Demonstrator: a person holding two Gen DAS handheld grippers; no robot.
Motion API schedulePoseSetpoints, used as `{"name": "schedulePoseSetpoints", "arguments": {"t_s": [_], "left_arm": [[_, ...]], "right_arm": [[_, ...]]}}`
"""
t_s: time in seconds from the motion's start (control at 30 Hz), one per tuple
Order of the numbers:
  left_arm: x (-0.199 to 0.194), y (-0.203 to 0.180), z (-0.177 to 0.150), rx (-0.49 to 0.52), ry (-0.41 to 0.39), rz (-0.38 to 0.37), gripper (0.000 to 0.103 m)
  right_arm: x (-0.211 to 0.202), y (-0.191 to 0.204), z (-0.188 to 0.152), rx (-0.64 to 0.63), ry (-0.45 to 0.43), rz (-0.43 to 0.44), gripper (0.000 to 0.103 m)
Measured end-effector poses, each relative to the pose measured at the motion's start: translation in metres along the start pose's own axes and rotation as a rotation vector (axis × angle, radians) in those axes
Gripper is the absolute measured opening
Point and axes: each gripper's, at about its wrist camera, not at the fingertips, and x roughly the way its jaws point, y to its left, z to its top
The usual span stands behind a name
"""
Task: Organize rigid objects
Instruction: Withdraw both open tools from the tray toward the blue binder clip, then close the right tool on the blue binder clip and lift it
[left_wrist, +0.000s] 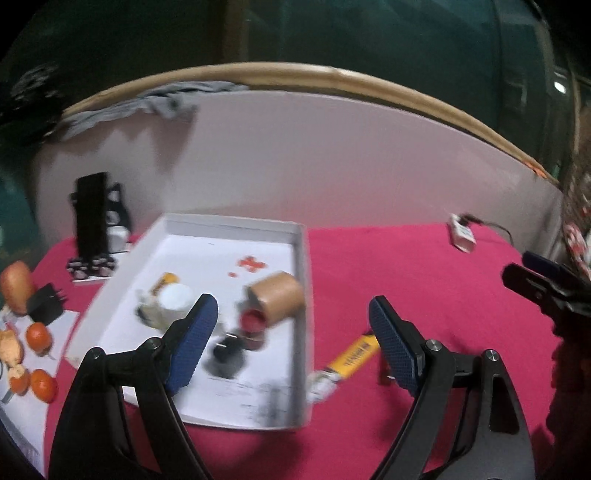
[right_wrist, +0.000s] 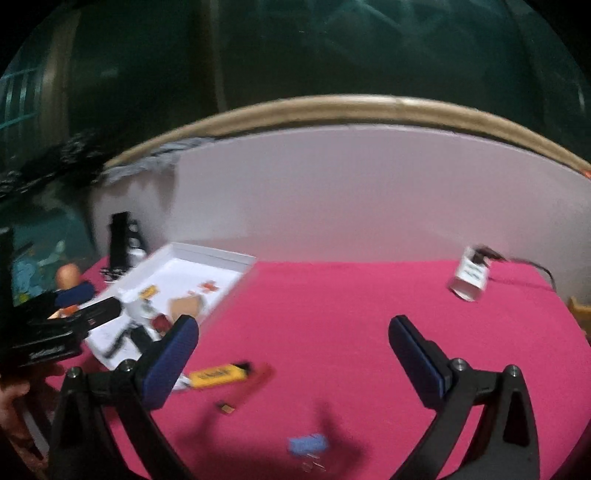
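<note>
Both grippers, left gripper (left_wrist: 291, 325) and right gripper (right_wrist: 293, 339), are wide apart and hold nothing. A white tray (left_wrist: 301, 258) by the pink cloth's (right_wrist: 351, 306) left edge has some things in it. A yellow tube (right_wrist: 218, 376) lies just beside it. Maybe picking it up comes next; blur makes that hard to tell.

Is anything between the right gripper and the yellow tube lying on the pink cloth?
Nothing visible. The right gripper is open and empty, and the yellow tube lies on bare pink cloth by its left finger, outside the white tray.
</note>
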Motion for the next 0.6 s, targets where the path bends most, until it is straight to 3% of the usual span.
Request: {"name": "schedulePoseSetpoints", "arguments": {"t_s": [0.13, 0.33, 0.5, 0.6], "left_arm": [[0.012, -0.027, -0.016, 0.064, 0.054, -0.064, 0.085], [0.024, -0.057, -0.043, 0.133, 0.126, -0.131, 0.085], [0.022, -0.057, -0.057, 0.101, 0.149, -0.191, 0.085], [0.024, -0.055, -0.063, 0.078, 0.182, -0.195, 0.085]], "right_arm": [[0.013, -0.024, -0.029, 0.069, 0.107, -0.002, 0.103], [0.026, -0.011, -0.063, -0.028, 0.197, 0.038, 0.103], [0.04, -0.006, -0.077, -0.081, 0.28, 0.023, 0.103], [0.044, -0.007, -0.076, -0.077, 0.294, 0.018, 0.089]]}}
